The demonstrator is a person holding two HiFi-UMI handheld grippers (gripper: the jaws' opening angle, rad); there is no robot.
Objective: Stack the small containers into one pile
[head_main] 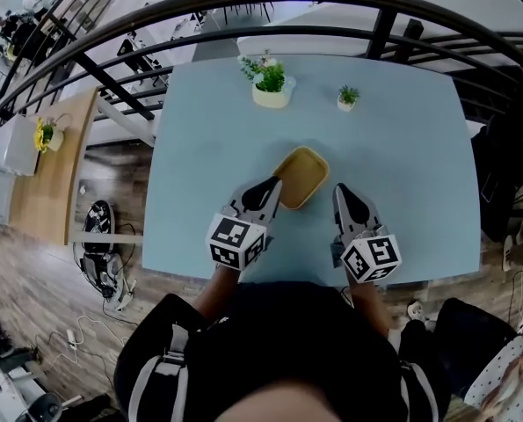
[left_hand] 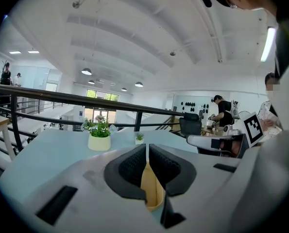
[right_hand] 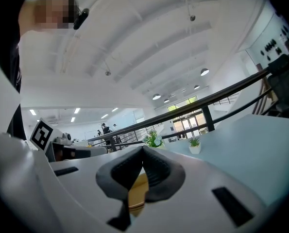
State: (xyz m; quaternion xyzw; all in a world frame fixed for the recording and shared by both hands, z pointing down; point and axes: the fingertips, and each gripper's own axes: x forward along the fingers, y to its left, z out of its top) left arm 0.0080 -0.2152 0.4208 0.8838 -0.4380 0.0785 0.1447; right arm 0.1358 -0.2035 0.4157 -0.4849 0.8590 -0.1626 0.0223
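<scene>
A tan container (head_main: 302,172) sits at the middle of the light-blue table (head_main: 208,148), one corner turned toward me. My left gripper (head_main: 272,183) reaches its near-left edge. In the left gripper view the jaws (left_hand: 147,152) stand almost together, and the container's thin wall (left_hand: 151,188) runs between the pads, so this gripper is shut on the rim. My right gripper (head_main: 340,189) is a little to the right of the container and apart from it. Its tips (right_hand: 143,152) meet, and the container (right_hand: 137,191) only shows through the gap below them.
A flowering plant in a cream pot (head_main: 271,84) and a tiny potted plant (head_main: 347,98) stand at the table's far side. A dark railing (head_main: 243,38) curves behind the table. The near table edge is just under my hands.
</scene>
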